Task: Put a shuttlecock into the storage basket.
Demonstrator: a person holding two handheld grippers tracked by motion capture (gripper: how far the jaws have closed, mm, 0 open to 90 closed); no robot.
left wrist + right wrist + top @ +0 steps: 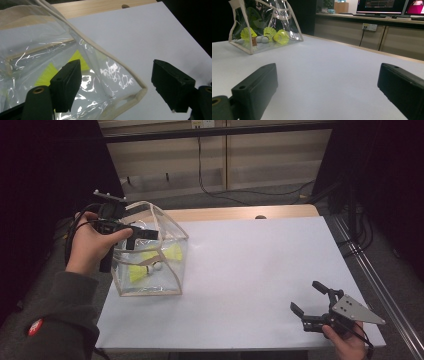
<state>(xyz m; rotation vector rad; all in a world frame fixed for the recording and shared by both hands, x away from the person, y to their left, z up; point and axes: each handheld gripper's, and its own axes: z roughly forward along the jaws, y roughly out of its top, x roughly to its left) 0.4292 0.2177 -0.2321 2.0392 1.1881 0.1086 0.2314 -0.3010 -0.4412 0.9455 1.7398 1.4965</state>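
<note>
1. My left gripper (142, 234) hung over the top of the clear bag (170, 265) at the left side of the table (250, 270), with my left hand (90, 245) wrapped around its body.
2. Its jaws stood apart. In the left gripper view one jaw sat over the bag's clear plastic and the other over bare table, with the bag's cream-edged corner (141, 92) between them. Neither pad pressed on anything.
3. The bag stood upright near the table's left edge, its cream trim framing the clear sides.
4. Yellow shuttlecocks (142, 270) lay on the bag's floor. From the right gripper view I counted three of them (270, 32), side by side, with white cork tips.
5. My right gripper (312, 302) rested low at the near right corner of the table, well apart from the bag, held in my right hand (345, 340).
6. Its jaws were also spread wide, with only bare white tabletop between them.
</note>
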